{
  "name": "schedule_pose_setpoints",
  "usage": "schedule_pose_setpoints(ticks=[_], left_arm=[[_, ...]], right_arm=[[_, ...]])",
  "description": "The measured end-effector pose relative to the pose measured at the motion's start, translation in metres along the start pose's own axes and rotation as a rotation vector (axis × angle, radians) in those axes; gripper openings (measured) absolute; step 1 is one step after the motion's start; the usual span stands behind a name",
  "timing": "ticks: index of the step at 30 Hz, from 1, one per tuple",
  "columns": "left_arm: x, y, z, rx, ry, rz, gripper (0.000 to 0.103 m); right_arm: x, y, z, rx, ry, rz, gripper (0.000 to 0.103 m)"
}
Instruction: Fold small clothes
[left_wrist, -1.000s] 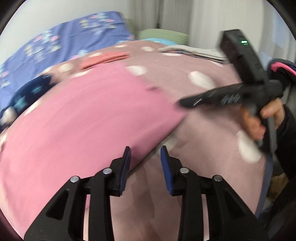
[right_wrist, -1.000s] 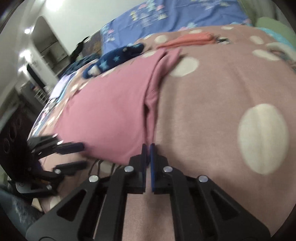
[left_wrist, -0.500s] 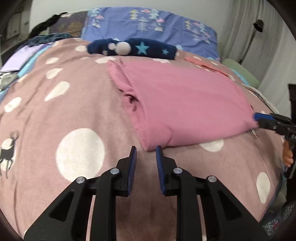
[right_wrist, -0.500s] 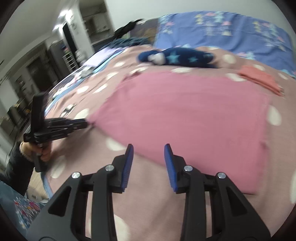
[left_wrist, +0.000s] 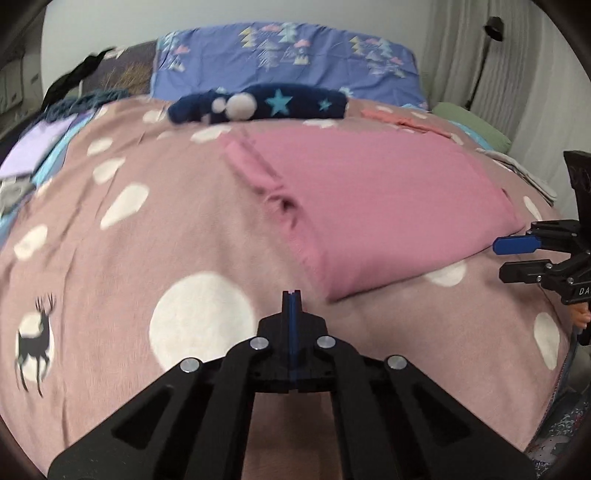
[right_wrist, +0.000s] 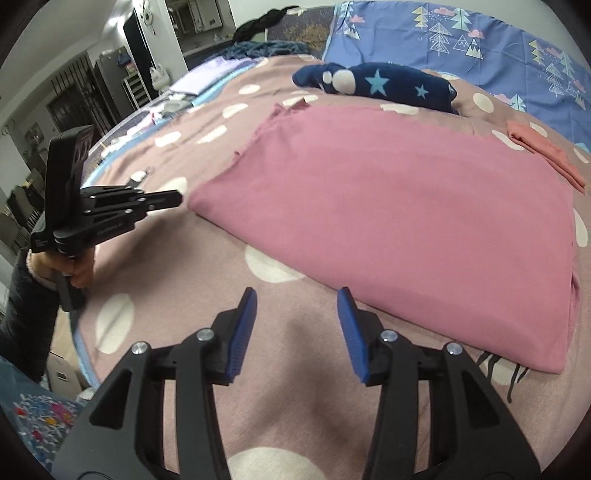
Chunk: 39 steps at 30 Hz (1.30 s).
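The pink garment (right_wrist: 399, 218) lies folded flat on the spotted blanket (right_wrist: 295, 417), and everything else is placed from it. Your left gripper (left_wrist: 291, 295) has its jaws pressed together with nothing between them, its tips hovering over the blanket just short of the garment's near corner; from the right wrist view that same gripper (right_wrist: 173, 199) points at the garment's left corner, close beside it, though you cannot tell from either view whether it touches the cloth. Your right gripper (right_wrist: 297, 314) has its jaws spread wide and empty, poised above bare blanket just in front of the garment's near edge; in the left wrist view it (left_wrist: 513, 258) sits by the garment's right corner, blue pad facing the fabric. Beyond the garment's far edge rests a navy star-print piece (left_wrist: 266, 105), and to its far right lies a small coral item (right_wrist: 543, 151), flat on the blanket. Behind both runs a blue tree-print cover (left_wrist: 288, 59). The garment's left side shows a loose, rumpled fold (left_wrist: 280, 199) where the layers bunch, while its top surface is smooth.
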<state>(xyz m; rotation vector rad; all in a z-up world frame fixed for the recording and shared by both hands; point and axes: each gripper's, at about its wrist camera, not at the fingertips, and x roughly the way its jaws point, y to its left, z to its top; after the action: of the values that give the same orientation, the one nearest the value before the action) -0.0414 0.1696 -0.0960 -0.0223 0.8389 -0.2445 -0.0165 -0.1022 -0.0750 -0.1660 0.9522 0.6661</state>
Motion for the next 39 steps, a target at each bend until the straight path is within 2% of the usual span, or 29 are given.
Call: schedule_pose_setpoints(ticks=[4,8,10,11,12,13,18,21,25,28,30,31,32,34,36,39], left_arm=[[-0.012,0.007,0.001,-0.056,-0.055,-0.059,0.000],[-0.011,-0.013,0.026,-0.058,-0.114,-0.159,0.003],[0.004,-0.020,0.032,-0.062,-0.084,-0.182,0.015],[0.017,-0.022,0.032,-0.068,-0.044,-0.167,0.015],[0.036,-0.022,0.029,-0.075,0.035,-0.114,0.015],[0.045,-0.021,0.026,-0.083,0.056,-0.102,0.014],[0.033,-0.011,0.021,-0.132,0.027,-0.146,0.012],[0.016,-0.023,0.026,-0.080,-0.031,-0.112,0.012],[0.000,-0.042,0.036,-0.025,-0.105,-0.181,0.014],[0.012,-0.058,0.042,0.014,-0.090,-0.171,0.028],[0.032,-0.062,0.040,0.009,-0.030,-0.161,0.029],[0.045,-0.061,0.036,0.000,0.022,-0.149,0.029],[0.056,-0.059,0.033,-0.016,0.058,-0.148,0.029],[0.052,-0.056,0.037,-0.031,0.056,-0.173,0.031],[0.053,-0.054,0.036,-0.028,0.065,-0.175,0.031],[0.049,-0.065,0.035,0.017,0.054,-0.127,0.031]], right_arm=[[0.013,0.013,0.005,-0.029,0.008,0.015,0.046],[0.021,0.019,0.015,-0.013,-0.019,0.013,0.046],[0.030,0.017,0.014,0.009,-0.007,-0.021,0.046],[0.037,0.015,0.011,0.025,0.015,-0.039,0.044],[0.042,0.010,0.006,0.046,0.030,-0.036,0.043],[0.040,0.010,0.003,0.044,0.009,-0.030,0.043],[0.026,0.002,-0.002,0.053,-0.001,-0.024,0.043],[0.004,-0.015,-0.001,0.096,-0.079,-0.082,0.043],[-0.029,-0.075,-0.014,0.275,-0.172,-0.217,0.043],[-0.046,-0.130,-0.040,0.474,-0.183,-0.308,0.033],[-0.046,-0.159,-0.061,0.580,-0.145,-0.331,0.027],[-0.045,-0.171,-0.073,0.613,-0.152,-0.292,0.010],[-0.047,-0.176,-0.079,0.628,-0.172,-0.256,0.006],[-0.049,-0.181,-0.082,0.648,-0.179,-0.217,0.005],[-0.045,-0.181,-0.078,0.629,-0.159,-0.226,0.005],[-0.045,-0.179,-0.075,0.585,-0.136,-0.231,0.006]])
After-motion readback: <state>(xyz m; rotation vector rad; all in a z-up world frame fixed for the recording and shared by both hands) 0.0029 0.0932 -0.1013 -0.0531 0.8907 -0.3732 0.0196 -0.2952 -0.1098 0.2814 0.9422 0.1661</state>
